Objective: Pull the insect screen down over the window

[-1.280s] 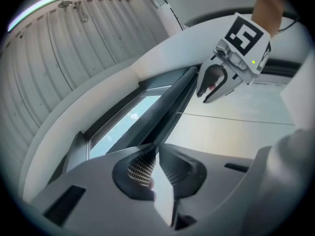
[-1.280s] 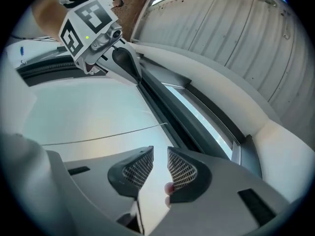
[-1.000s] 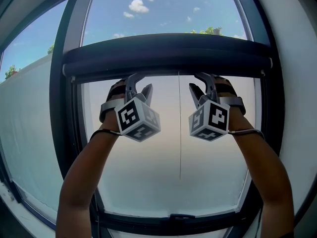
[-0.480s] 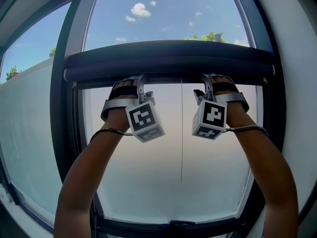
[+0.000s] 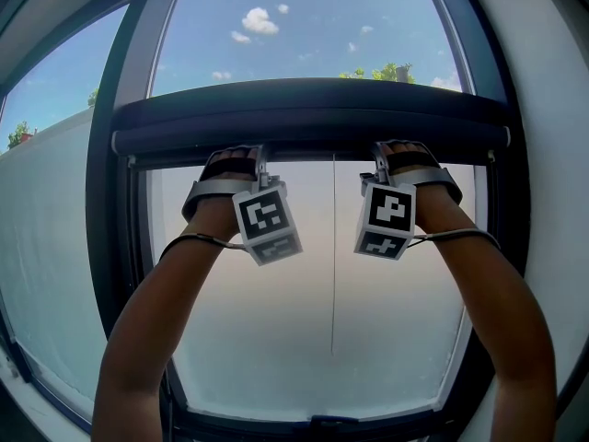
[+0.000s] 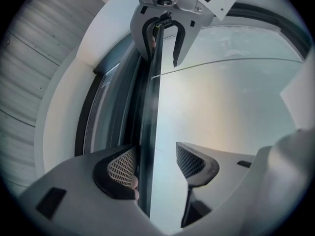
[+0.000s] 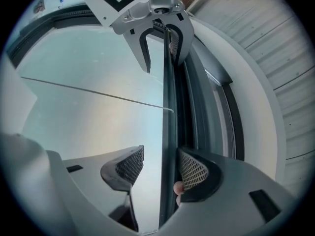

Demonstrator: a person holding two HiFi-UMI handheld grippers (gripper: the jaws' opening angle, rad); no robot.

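Left gripper view: bar (image 6: 147,132) between jaws.

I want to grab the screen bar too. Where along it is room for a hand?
Free: screen bar between left tongs and right tongs, around the cord; also either end toward the frame. Crowded at both tongs.

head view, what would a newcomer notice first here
A dark screen bar spans the window at mid-height, blue sky with small clouds above it. Just under it the left gripper and right gripper reach up, their jaws just opened, with the bar's lower edge between them.
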